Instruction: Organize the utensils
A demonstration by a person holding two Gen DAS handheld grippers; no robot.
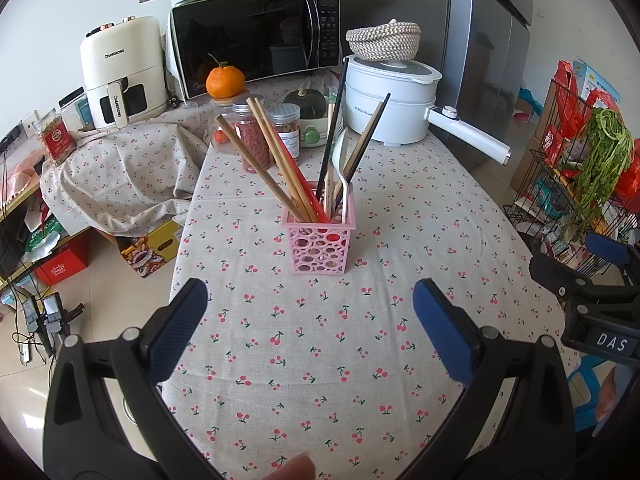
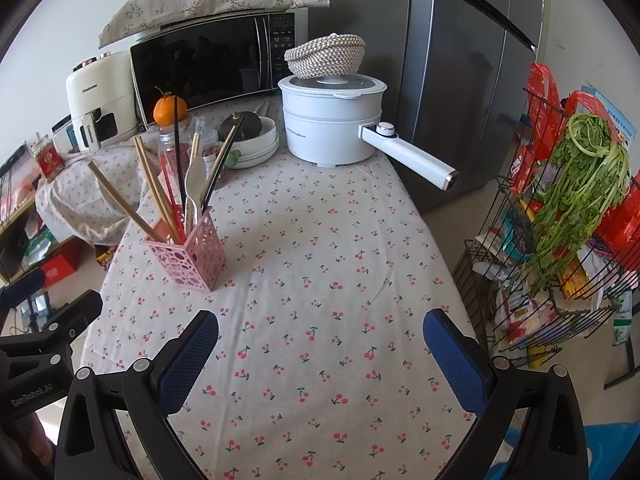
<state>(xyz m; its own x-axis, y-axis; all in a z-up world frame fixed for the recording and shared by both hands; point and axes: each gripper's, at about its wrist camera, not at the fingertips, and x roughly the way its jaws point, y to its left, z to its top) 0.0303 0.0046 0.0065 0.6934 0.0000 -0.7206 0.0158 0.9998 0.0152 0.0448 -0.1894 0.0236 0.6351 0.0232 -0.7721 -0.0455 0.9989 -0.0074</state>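
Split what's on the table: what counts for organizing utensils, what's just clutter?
For the job:
pink holder
wooden chopsticks
black chopsticks
white spoon
left tongs, open, empty
right tongs, open, empty

Just lying about:
orange
jars
white pot
woven basket
microwave
air fryer
wire rack

Both wrist views look forward and down over the surface from its near end. The left view faces the pink holder at 12 o'clock, fairly near; the right view sees it at 10 o'clock.
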